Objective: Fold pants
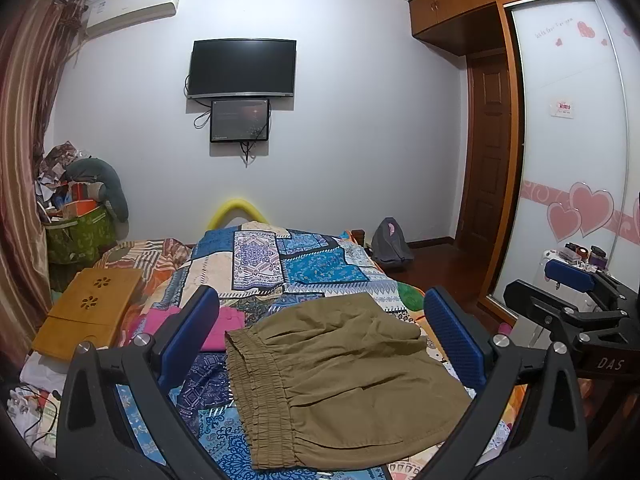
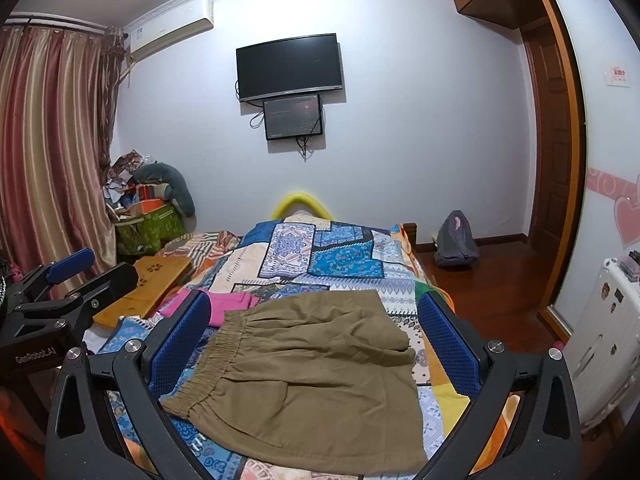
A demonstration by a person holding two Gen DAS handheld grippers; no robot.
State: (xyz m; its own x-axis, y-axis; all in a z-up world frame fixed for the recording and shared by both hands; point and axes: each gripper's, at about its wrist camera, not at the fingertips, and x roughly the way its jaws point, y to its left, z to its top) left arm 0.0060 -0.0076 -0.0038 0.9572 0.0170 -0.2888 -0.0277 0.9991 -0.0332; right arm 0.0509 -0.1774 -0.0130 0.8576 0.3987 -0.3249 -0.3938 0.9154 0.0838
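Khaki pants point(image 1: 340, 376) lying folded on the patchwork bedspread point(image 1: 316, 268), lower centre of both frames. Left gripper point(image 1: 322, 336) spread wide, holding nothing. Right gripper point(image 2: 316, 340) likewise wide apart, empty, above the pants.

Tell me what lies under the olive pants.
The olive pants lie on the patchwork bedspread; a pink garment sits beside the waistband. Anything directly beneath the pants is covered.
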